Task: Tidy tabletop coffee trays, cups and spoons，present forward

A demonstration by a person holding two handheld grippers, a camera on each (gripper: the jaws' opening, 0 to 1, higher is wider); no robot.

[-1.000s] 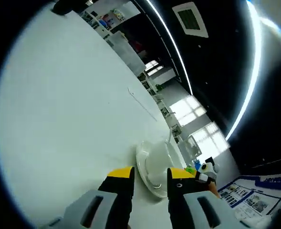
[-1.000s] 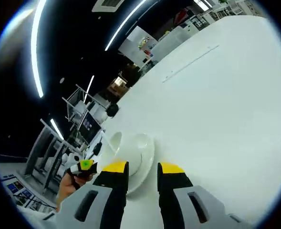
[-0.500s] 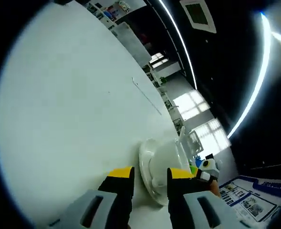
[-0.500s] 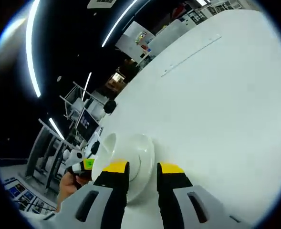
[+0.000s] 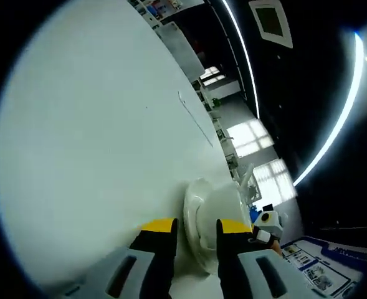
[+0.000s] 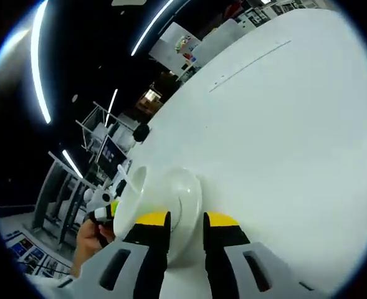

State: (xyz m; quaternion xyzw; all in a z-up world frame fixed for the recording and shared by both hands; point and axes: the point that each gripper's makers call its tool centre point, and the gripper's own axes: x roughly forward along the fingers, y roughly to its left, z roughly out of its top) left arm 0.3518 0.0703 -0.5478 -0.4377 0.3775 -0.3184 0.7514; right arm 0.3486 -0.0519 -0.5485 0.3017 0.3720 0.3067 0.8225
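A white saucer carries a white cup with a spoon sticking out of it, on the white table. My left gripper is shut on the saucer's near rim, which runs between its yellow-tipped jaws. From the opposite side, my right gripper is shut on the saucer too, with the cup and spoon handle just beyond. In each view the other gripper shows behind the cup, held by a hand.
A thin seam line crosses the table farther off. A small black round object sits near the table's far edge. Shelves, windows and ceiling light strips lie beyond the table.
In both views the jaws have narrowed onto the saucer's rim. The saucer with the cup sits slightly closer between the jaws, and both cameras have tilted a little.
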